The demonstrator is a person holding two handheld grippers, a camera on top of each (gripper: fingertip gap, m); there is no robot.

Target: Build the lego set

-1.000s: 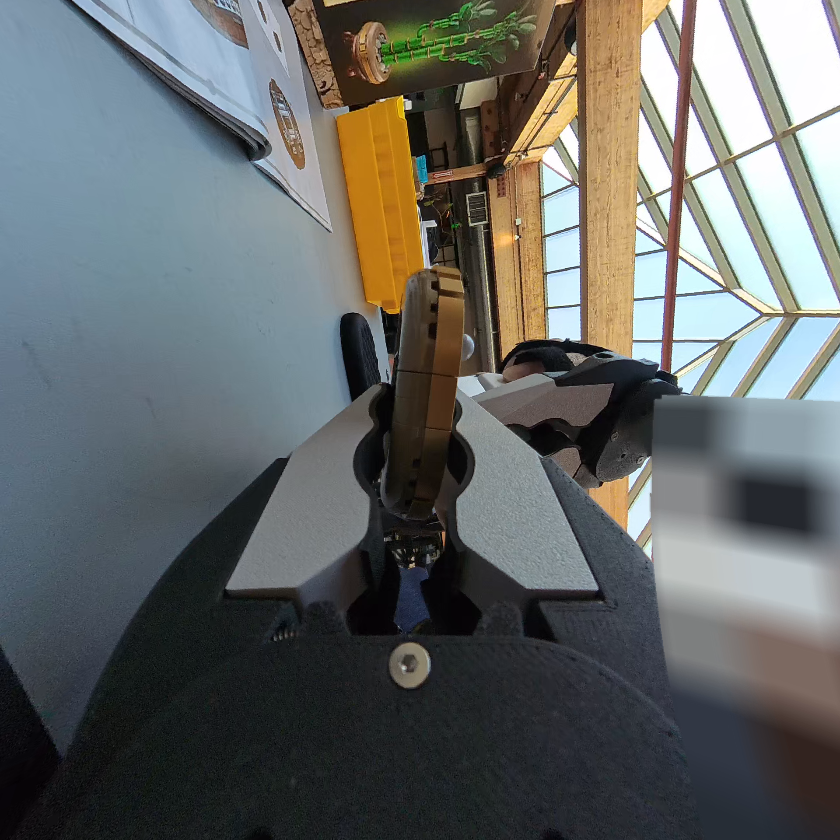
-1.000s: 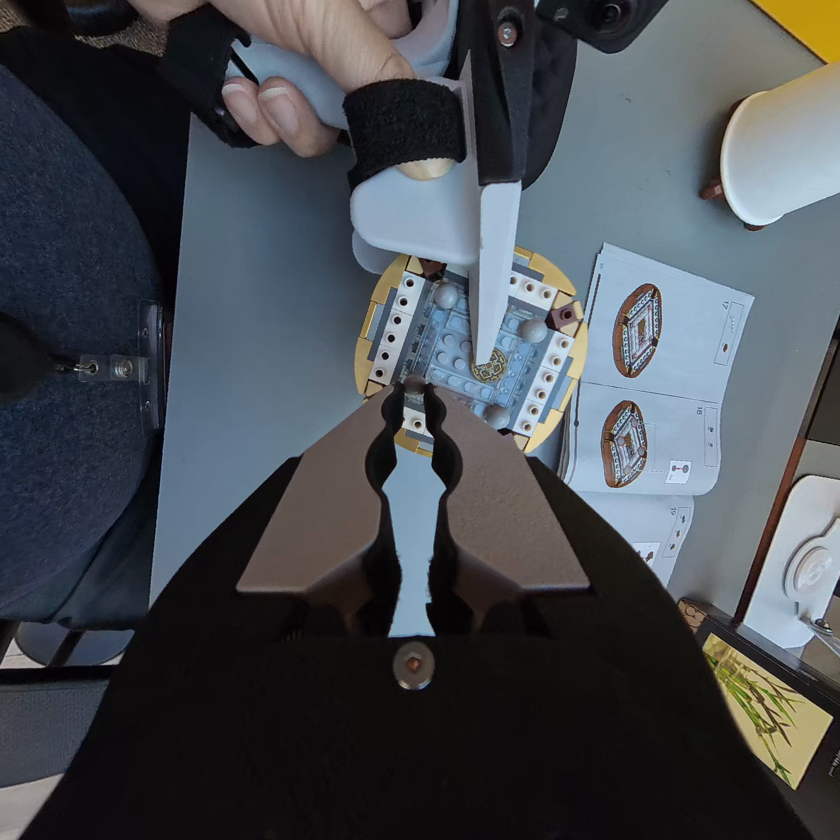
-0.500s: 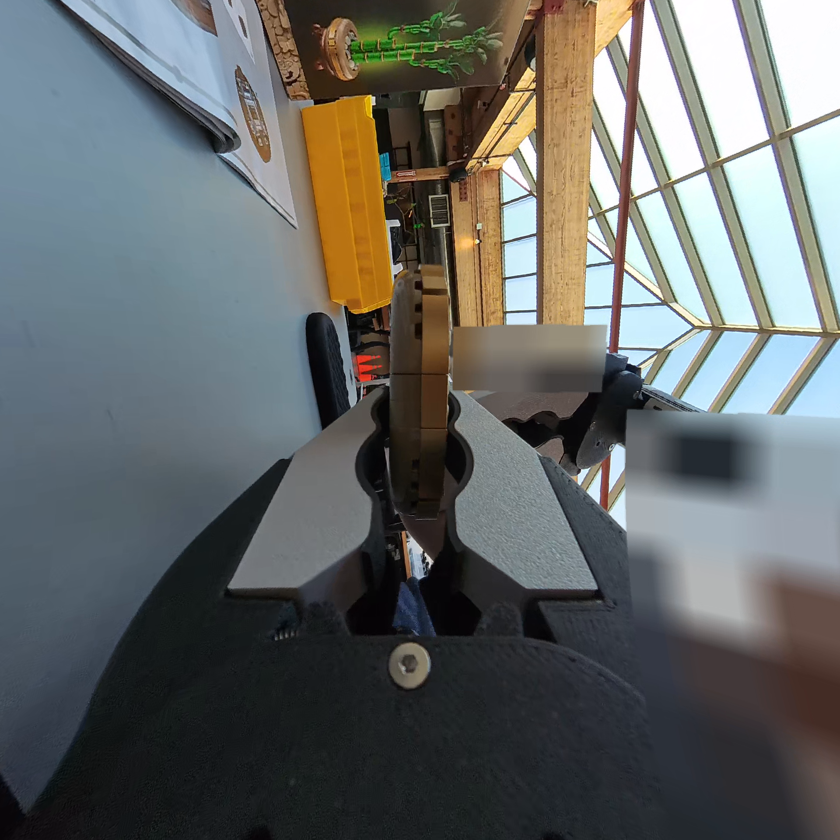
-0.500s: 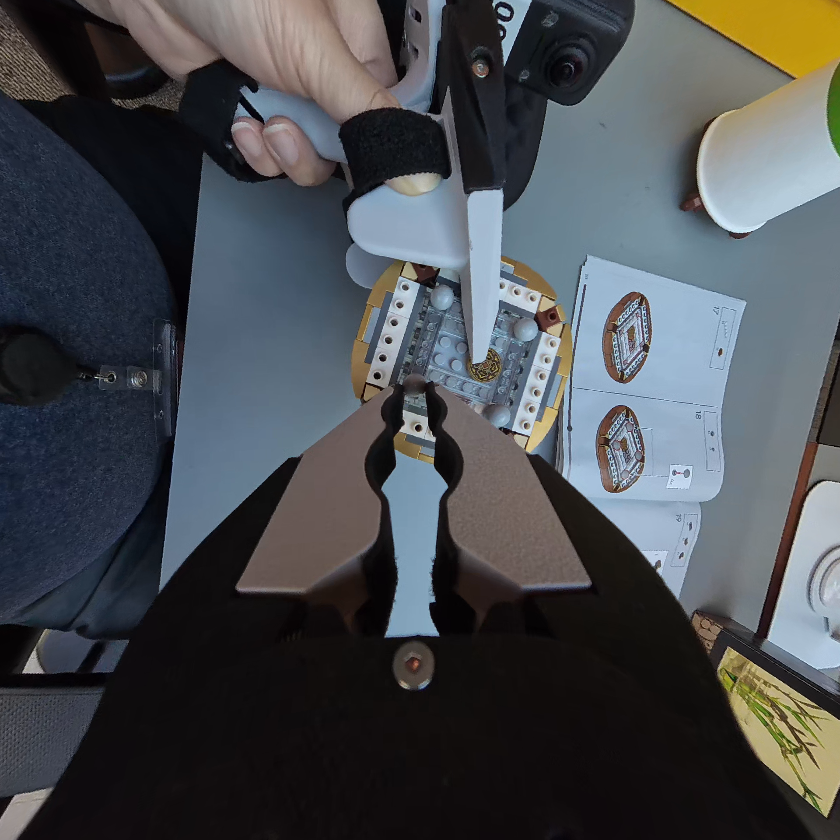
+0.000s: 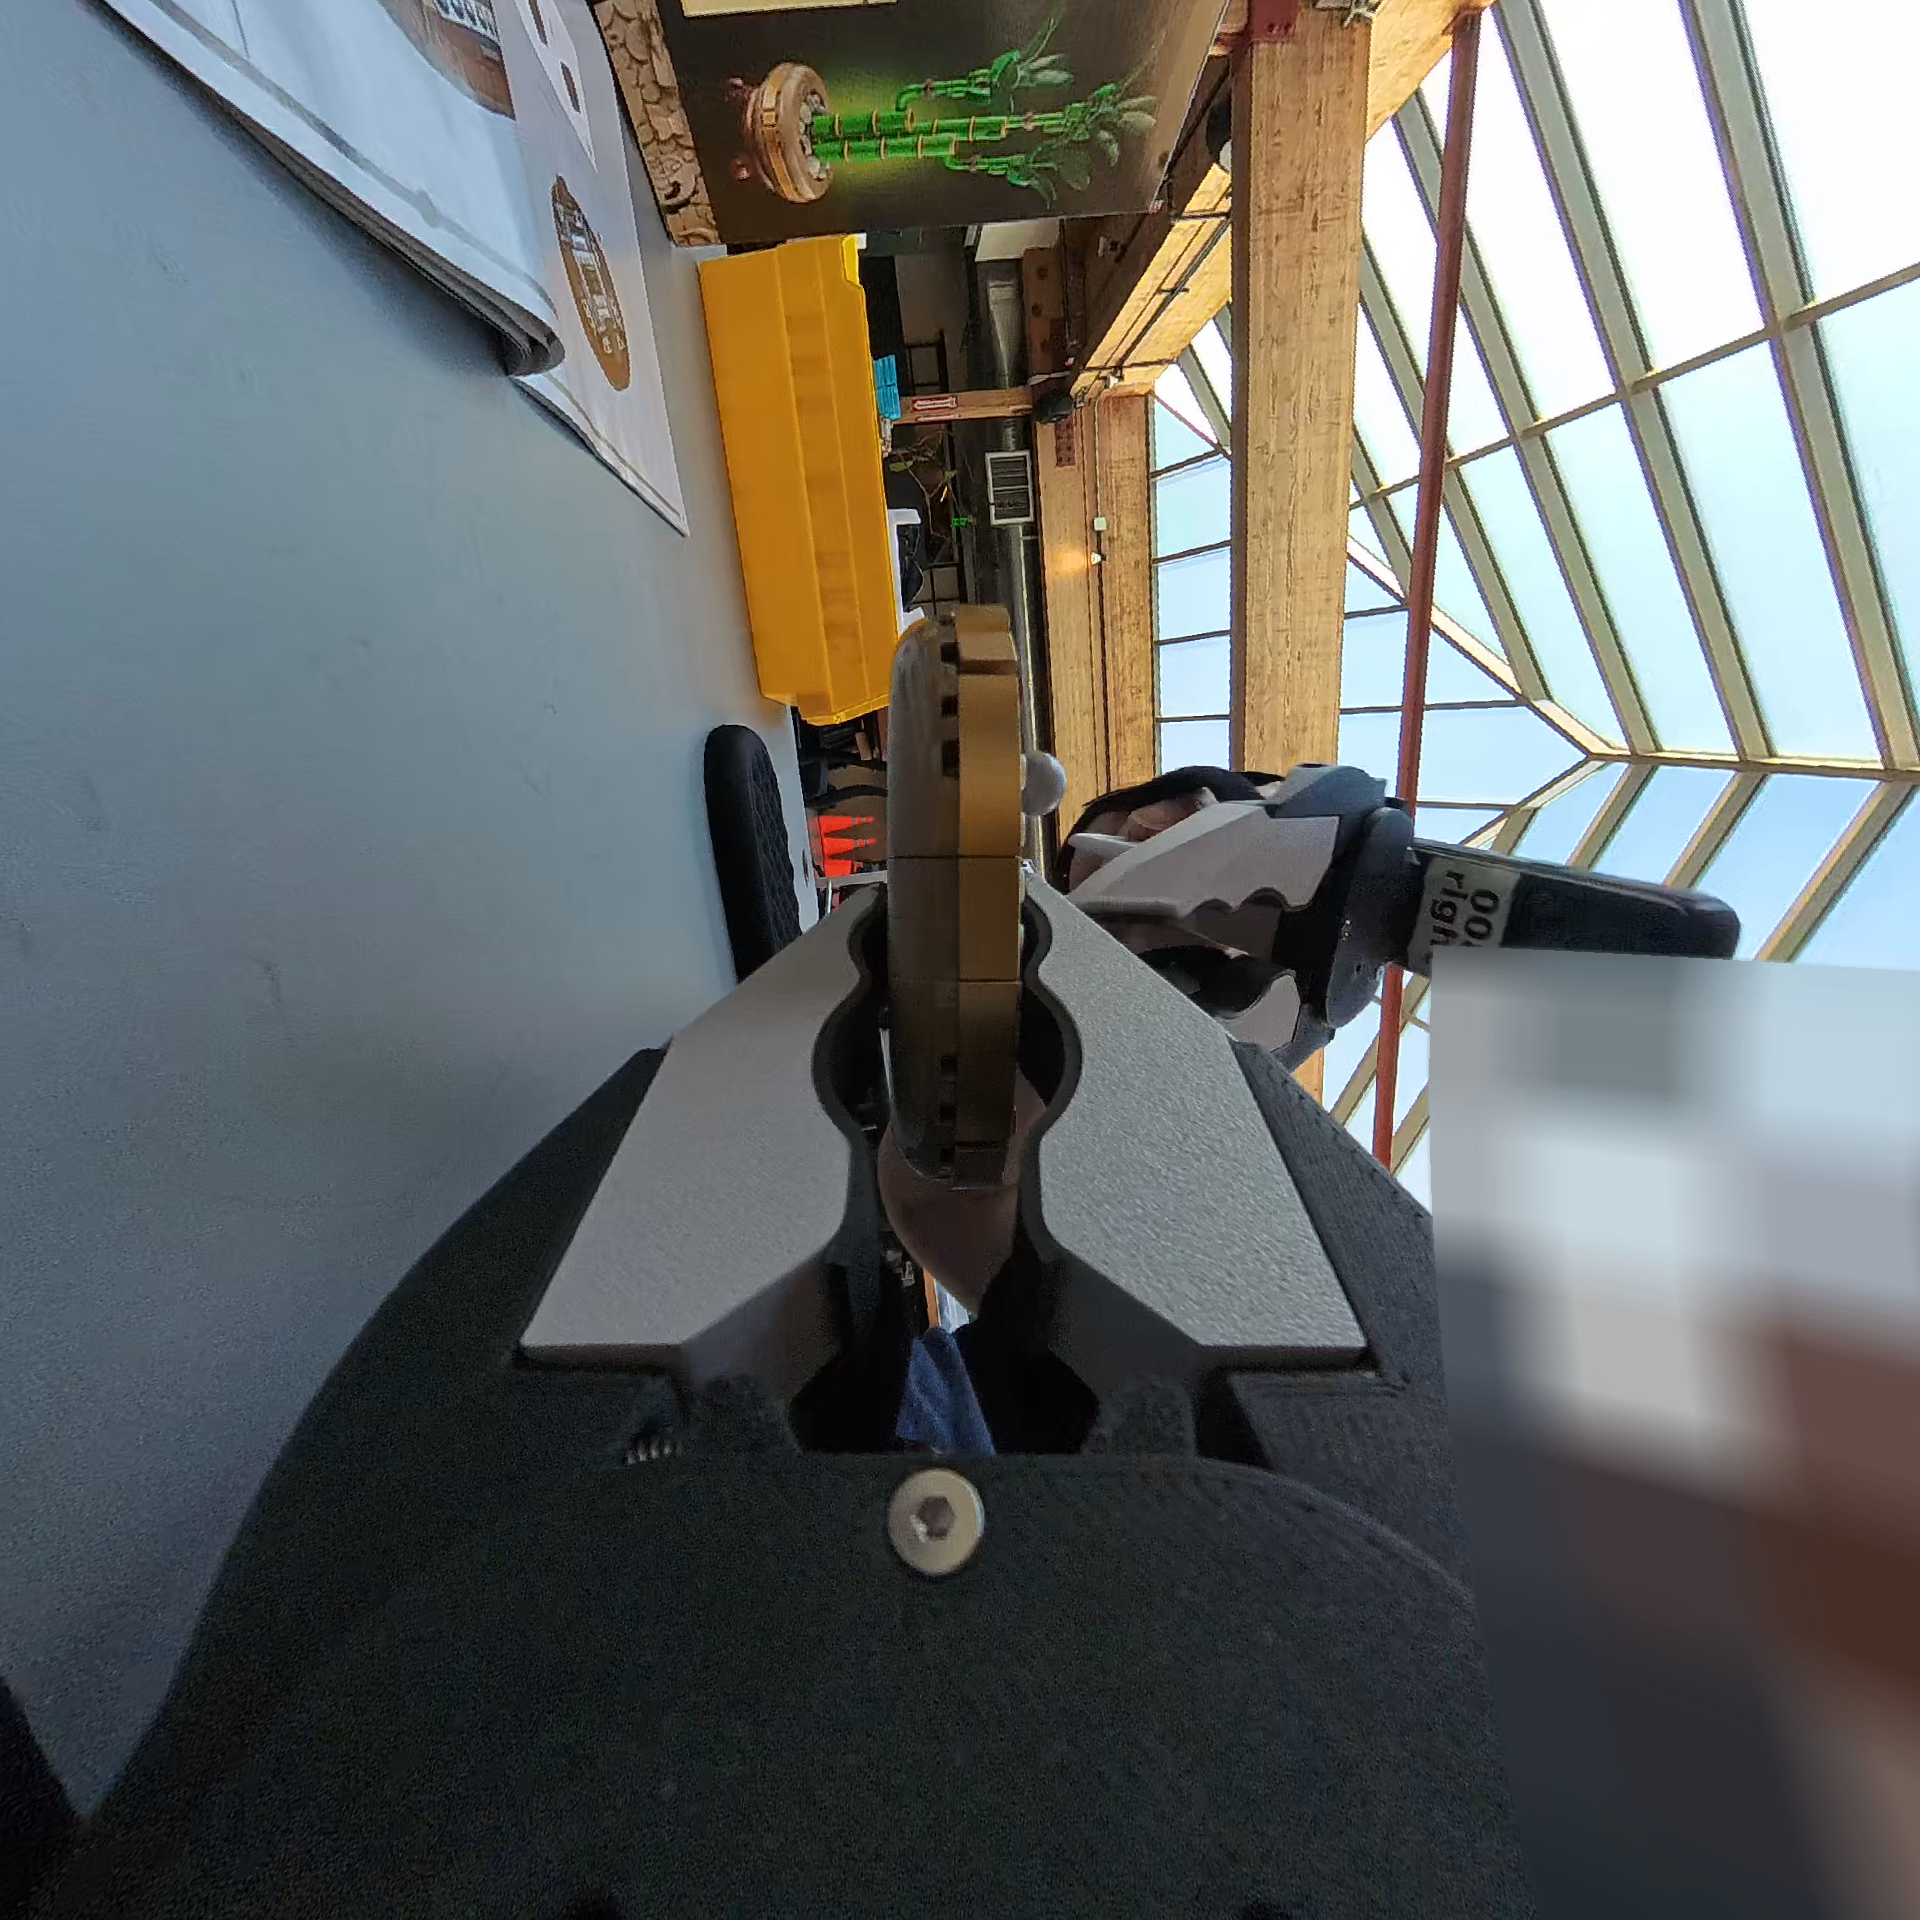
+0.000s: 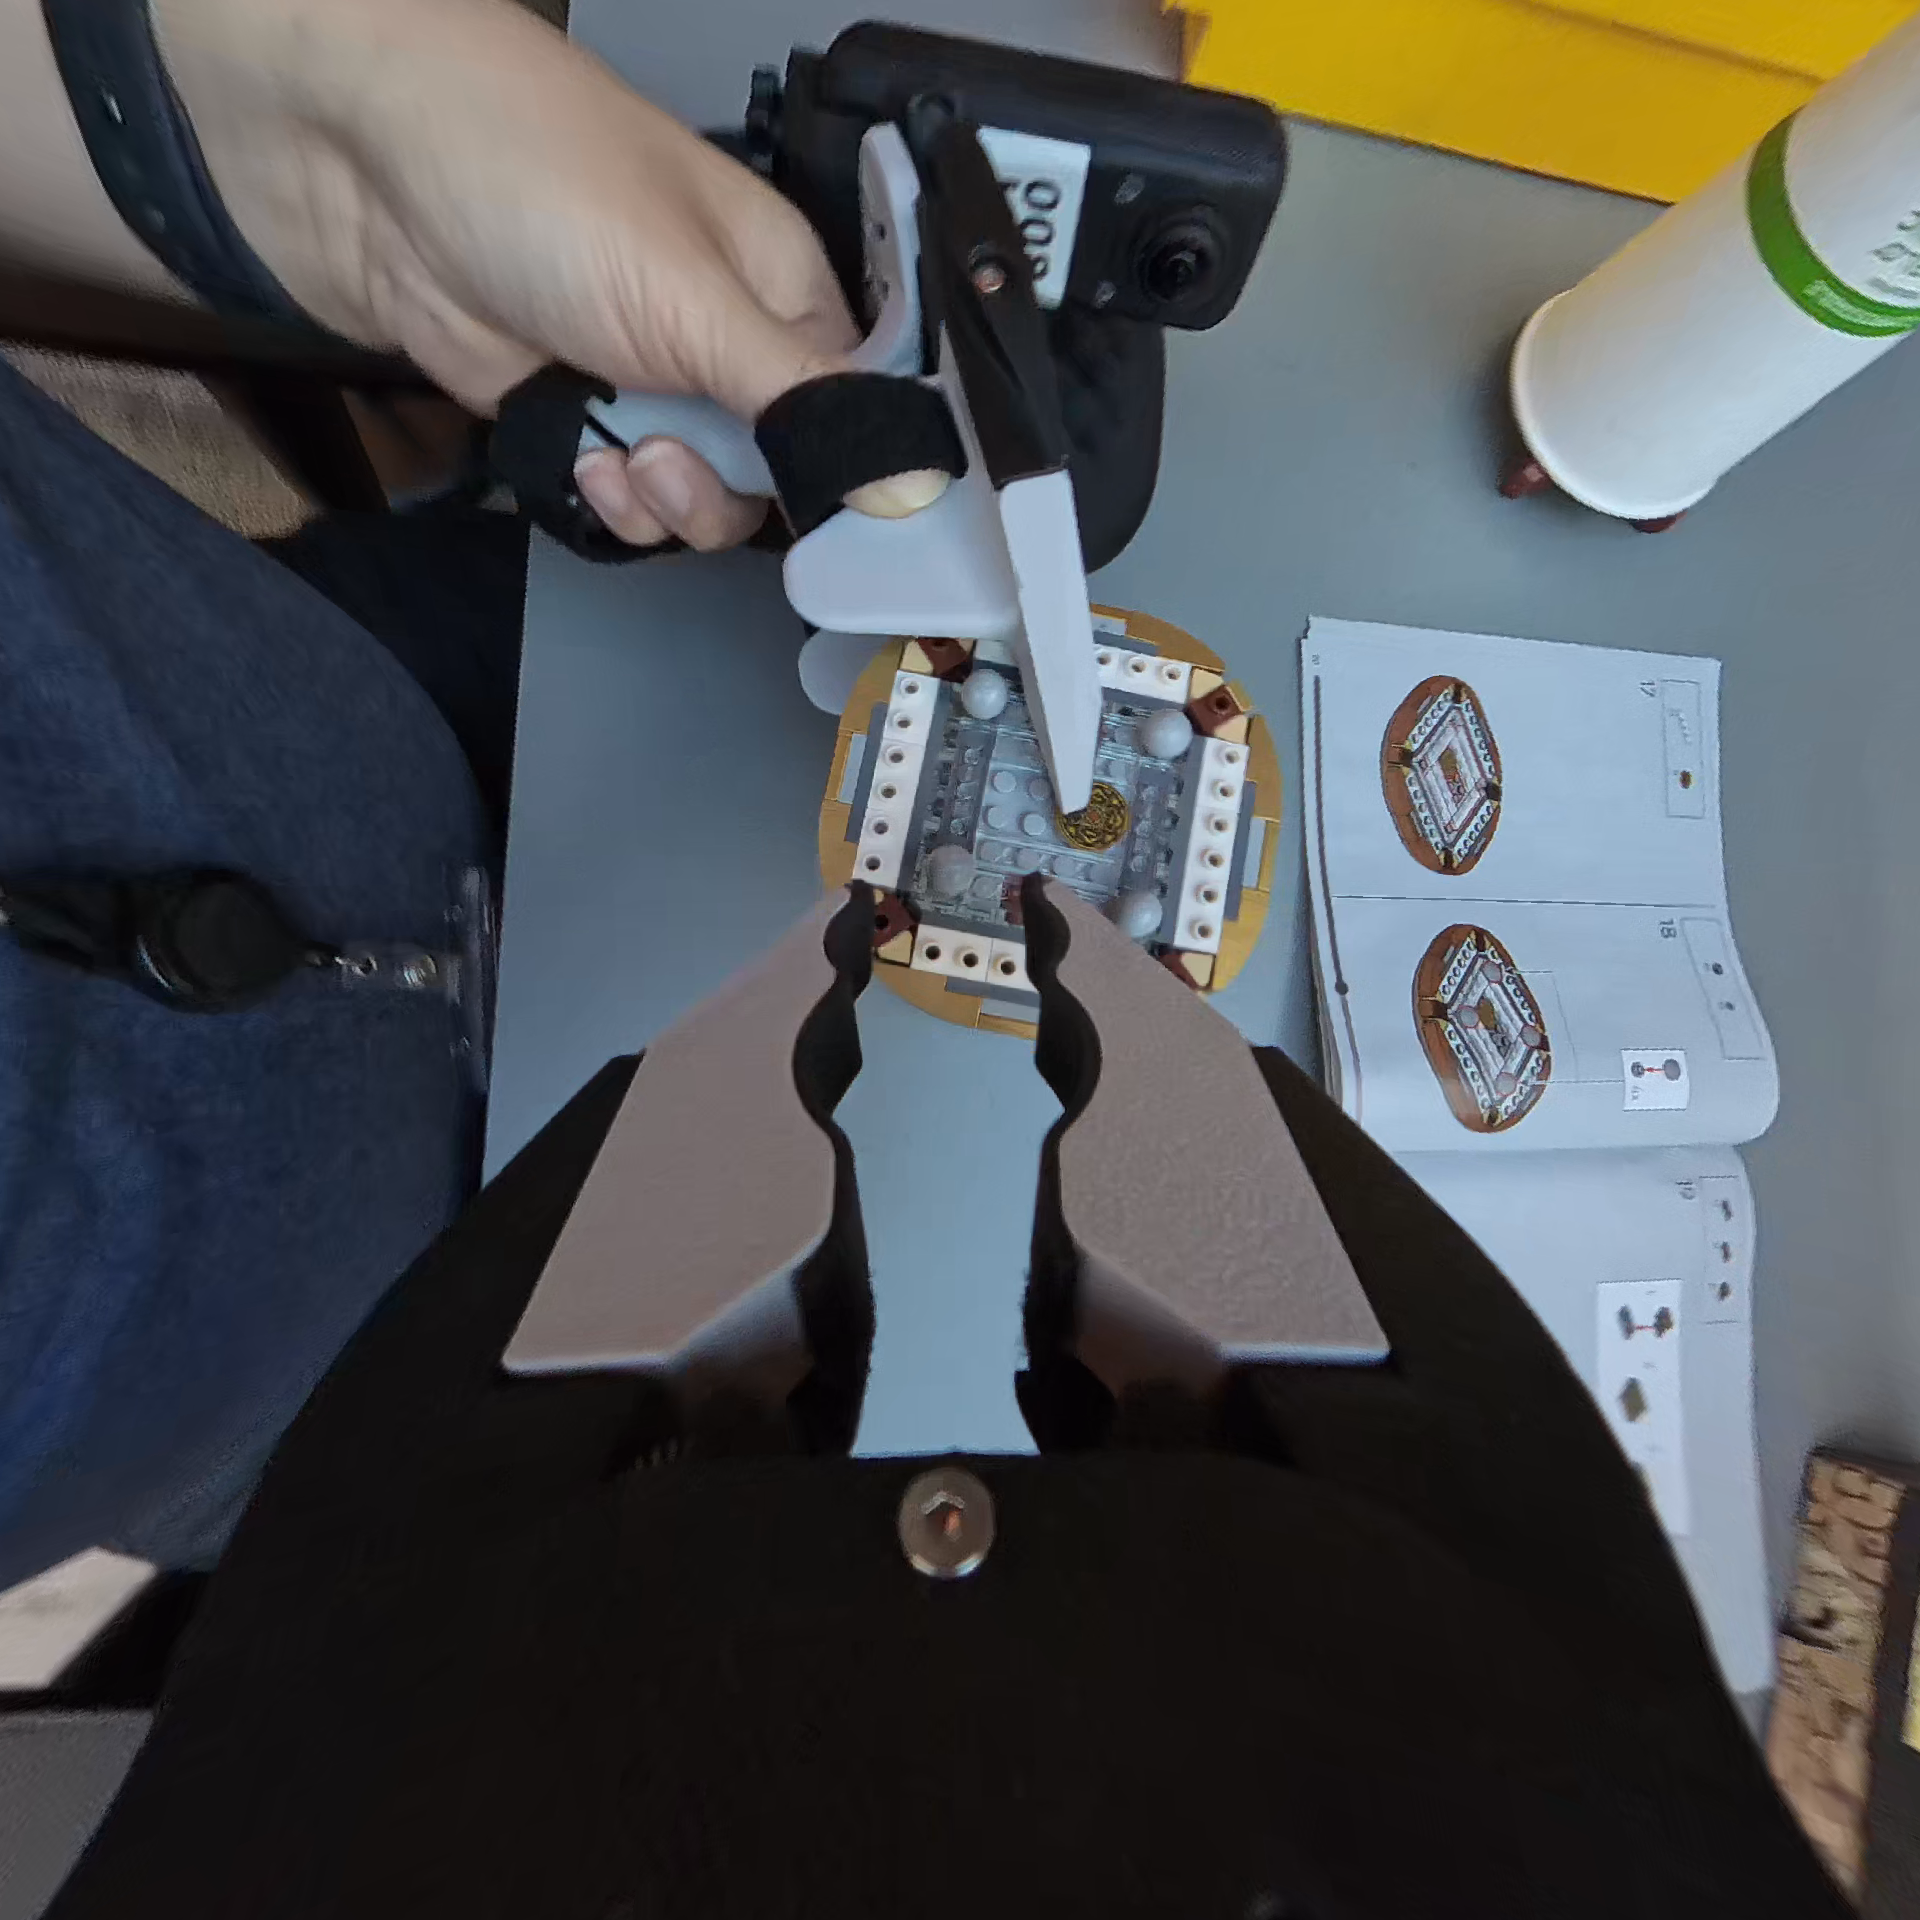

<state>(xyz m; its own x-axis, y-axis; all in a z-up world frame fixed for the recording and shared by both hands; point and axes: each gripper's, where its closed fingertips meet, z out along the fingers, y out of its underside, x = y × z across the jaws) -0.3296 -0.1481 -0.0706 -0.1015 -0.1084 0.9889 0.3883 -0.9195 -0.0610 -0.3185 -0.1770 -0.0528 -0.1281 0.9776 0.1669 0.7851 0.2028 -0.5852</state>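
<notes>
Grey desk (image 6: pixel 665 727) carries one round lego base (image 6: pixel 1049 821), one open instruction booklet (image 6: pixel 1527 883), one white paper cup (image 6: pixel 1704 322) with a green band, and a yellow bin (image 5: pixel 800 468) along the far edge. On the base I count four pale grey domes (image 6: pixel 1166 734), one gold printed round tile (image 6: pixel 1093 818) near the middle, and white pieces with holes framing a grey studded centre.

I hold two tools. My left hand-held gripper (image 5: pixel 956 904) is clamped on the gold rim of the base, seen edge-on in its own camera, one finger flat on top of the model and the other underneath. My left hand (image 6: pixel 540 260) wraps the handle from the upper left, a black strap over the thumb.

My right hand-held gripper (image 6: pixel 940 904) hovers at the near edge of the base, fingers spread moderately wide and holding nothing, their tips over a dark red corner piece (image 6: pixel 891 921) and the white border row. The picture is a bit blurred.
</notes>
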